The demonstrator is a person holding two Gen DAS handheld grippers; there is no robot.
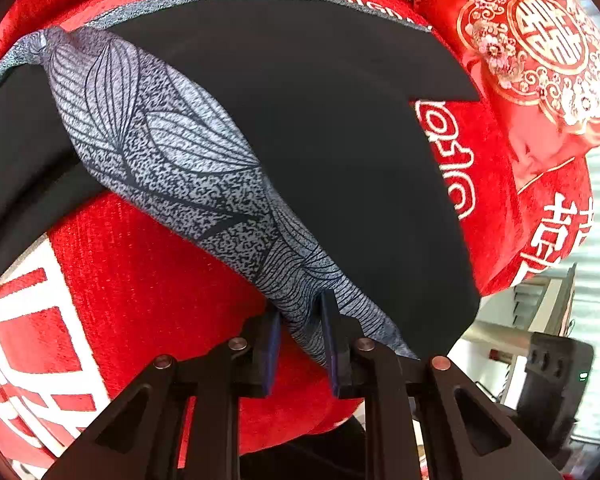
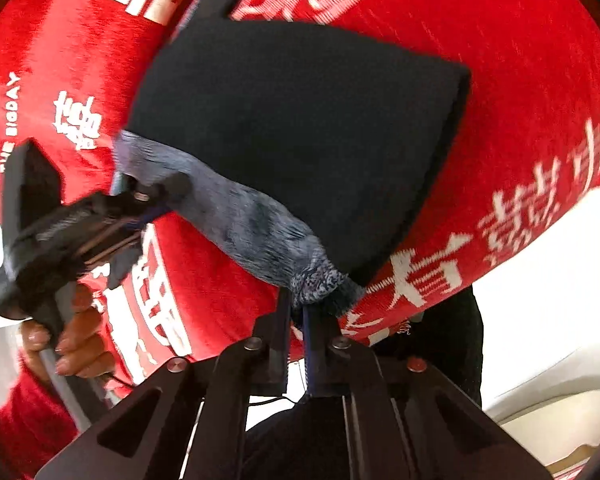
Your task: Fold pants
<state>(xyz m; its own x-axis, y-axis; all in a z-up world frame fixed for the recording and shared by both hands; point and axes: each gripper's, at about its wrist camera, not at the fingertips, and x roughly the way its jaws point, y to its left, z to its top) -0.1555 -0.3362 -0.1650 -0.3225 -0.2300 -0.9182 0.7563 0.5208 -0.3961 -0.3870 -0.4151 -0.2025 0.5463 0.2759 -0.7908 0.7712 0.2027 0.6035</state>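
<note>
**Both grippers clamped on the patterned waistband, pants lying on the red blanket**

The pants are black, smooth-looking fabric with a wide grey waistband printed in a leaf-vein pattern. They're lying spread on a red plush blanket with white lettering, which covers the whole surface under them. In the left wrist view the black part runs up and away from the band, with one squared-off edge near a red embroidered cushion with a gold and white medallion sitting at the far corner, just beside the pants.

The left gripper has its two dark blue pads pinched in on the near end of the grey band, with a bunched ridge of the fabric squeezed between them, so only a narrow gap is left.

The right gripper is closed almost completely, and a scrunched bit of the same grey band sits right at its fingertips; the view is motion-blurred, but the fabric looks nipped between the pads. From that side you also see the other gripper gripping the far end of the band, with a person's hand in a red fuzzy sleeve wrapped around its handle.
</note>
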